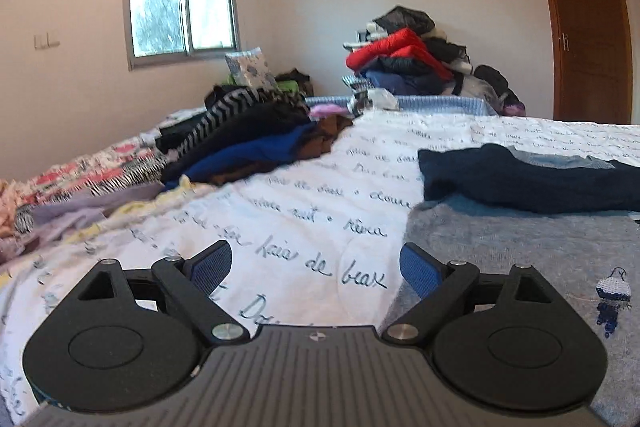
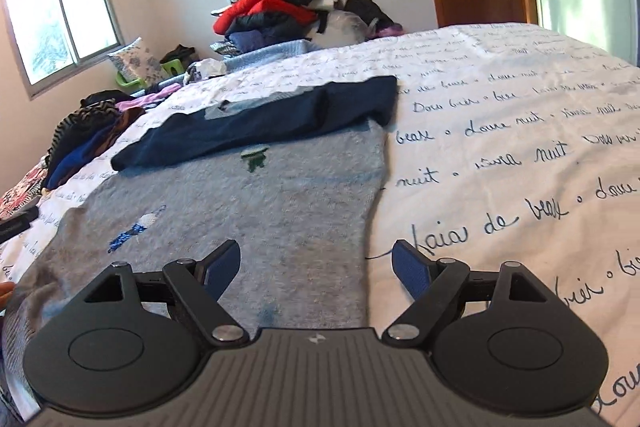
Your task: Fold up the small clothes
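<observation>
Your right gripper (image 2: 316, 269) hangs wide and empty over the near right edge of the flat grey knitted sweater (image 2: 248, 203), whose long axis runs away from you up the bed (image 2: 520, 147). Its navy sleeves (image 2: 260, 123) are folded across the far end. Your left gripper (image 1: 316, 267), equally wide, straddles the sweater's left edge. I judge both equally near. Clothes heaps (image 1: 248, 131) crowd the bed's far left corner.
</observation>
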Demonstrator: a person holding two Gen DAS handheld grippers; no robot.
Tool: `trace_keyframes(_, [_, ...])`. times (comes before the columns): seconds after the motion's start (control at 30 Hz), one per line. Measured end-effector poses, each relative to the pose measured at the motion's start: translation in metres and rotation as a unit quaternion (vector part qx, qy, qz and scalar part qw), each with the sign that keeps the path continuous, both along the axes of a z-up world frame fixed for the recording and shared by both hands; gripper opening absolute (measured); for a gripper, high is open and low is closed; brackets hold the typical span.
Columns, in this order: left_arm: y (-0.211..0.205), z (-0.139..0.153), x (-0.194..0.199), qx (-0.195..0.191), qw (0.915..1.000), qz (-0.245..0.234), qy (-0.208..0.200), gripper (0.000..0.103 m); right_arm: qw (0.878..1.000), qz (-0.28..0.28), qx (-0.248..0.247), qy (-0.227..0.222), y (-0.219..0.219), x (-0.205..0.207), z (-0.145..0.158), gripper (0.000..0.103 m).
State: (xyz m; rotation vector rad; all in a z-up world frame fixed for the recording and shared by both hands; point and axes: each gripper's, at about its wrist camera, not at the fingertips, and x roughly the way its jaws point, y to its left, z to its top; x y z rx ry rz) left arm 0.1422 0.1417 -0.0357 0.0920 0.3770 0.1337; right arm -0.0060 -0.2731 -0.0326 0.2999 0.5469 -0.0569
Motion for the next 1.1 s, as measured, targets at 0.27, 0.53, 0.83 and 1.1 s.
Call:
trace_keyframes(0.27, [0.025,-0.004,0.037,-0.099,0.9925,-0.069,0.017,0.087,0.997,0.067,-0.028,-0.029,0.031,-0.008,0.0,0.083])
trace_keyframes(0.53, [0.043,-0.01,0.019,-0.117,0.983,-0.123,0.07,0.086,0.994,0.098,-0.032,-0.046,0.045,-0.014,-0.001,0.083])
trace_keyframes(0.83, [0.033,0.012,0.011,0.052,0.9838,-0.131,0.111,0.084,0.997,0.055,-0.039,-0.043,0.024,-0.022,0.013,0.083])
trace_keyframes(1.1, [0.073,0.006,-0.026,-0.04,0.9872,-0.117,0.101,0.088,0.996,0.087,-0.034,0.004,0.029,-0.036,0.001,0.083])
